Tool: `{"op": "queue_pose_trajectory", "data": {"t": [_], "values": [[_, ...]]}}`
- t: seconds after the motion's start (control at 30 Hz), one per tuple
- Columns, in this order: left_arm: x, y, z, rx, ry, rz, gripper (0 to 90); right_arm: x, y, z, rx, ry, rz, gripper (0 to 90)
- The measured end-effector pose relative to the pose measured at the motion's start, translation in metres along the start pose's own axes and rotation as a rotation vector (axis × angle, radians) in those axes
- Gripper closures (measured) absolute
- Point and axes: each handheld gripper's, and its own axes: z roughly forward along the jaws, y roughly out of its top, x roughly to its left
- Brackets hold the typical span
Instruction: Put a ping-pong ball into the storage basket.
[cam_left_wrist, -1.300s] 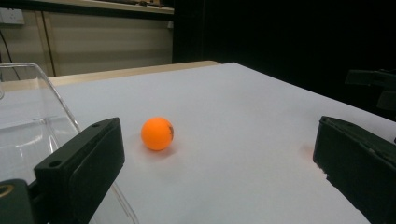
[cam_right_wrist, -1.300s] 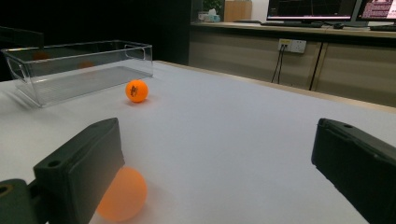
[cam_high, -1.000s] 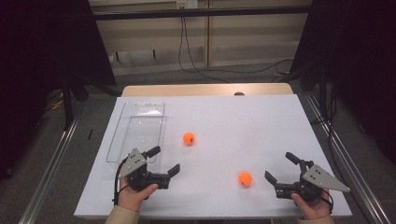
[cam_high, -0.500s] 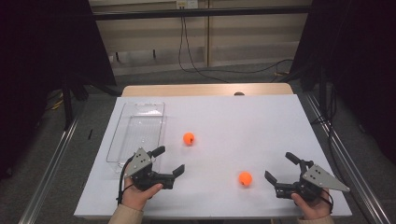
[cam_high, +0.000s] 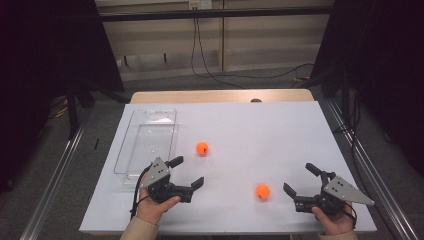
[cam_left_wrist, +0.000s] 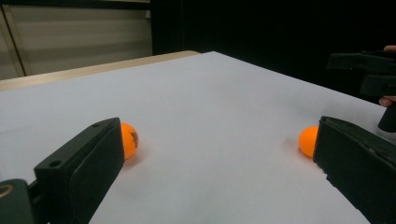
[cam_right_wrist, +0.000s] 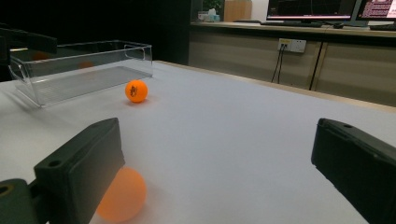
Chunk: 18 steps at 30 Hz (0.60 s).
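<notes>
Two orange balls lie on the white table. The far ball (cam_high: 202, 148) (cam_left_wrist: 129, 140) (cam_right_wrist: 136, 91) rests just right of a clear plastic tray (cam_high: 145, 143) (cam_right_wrist: 79, 70). The near ball (cam_high: 262, 191) (cam_left_wrist: 308, 141) (cam_right_wrist: 121, 195) lies toward the front right. My left gripper (cam_high: 187, 172) (cam_left_wrist: 219, 172) is open near the tray's front end, with both balls ahead of its jaws. My right gripper (cam_high: 299, 179) (cam_right_wrist: 219, 172) is open at the front right, and the near ball sits just beyond its left jaw. Neither holds anything.
The white table (cam_high: 260, 130) ends in a wooden strip (cam_high: 220, 96) at the far side. Metal rails (cam_high: 60, 170) run along the floor on both sides. Cables hang along the wall behind. The other gripper (cam_left_wrist: 369, 74) appears far off in the left gripper view.
My left gripper has moved forward and to the right, toward the far ball. The right gripper and both balls have stayed put.
</notes>
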Motion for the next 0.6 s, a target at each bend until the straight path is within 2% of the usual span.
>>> {"op": "queue_pose_trajectory", "data": {"t": [0.6], "values": [[-0.005, 0.001, 0.016, 0.024, -0.031, -0.003, 2.1, 0.000, 0.000, 0.000, 0.000, -0.001, 0.000, 1.6]]}}
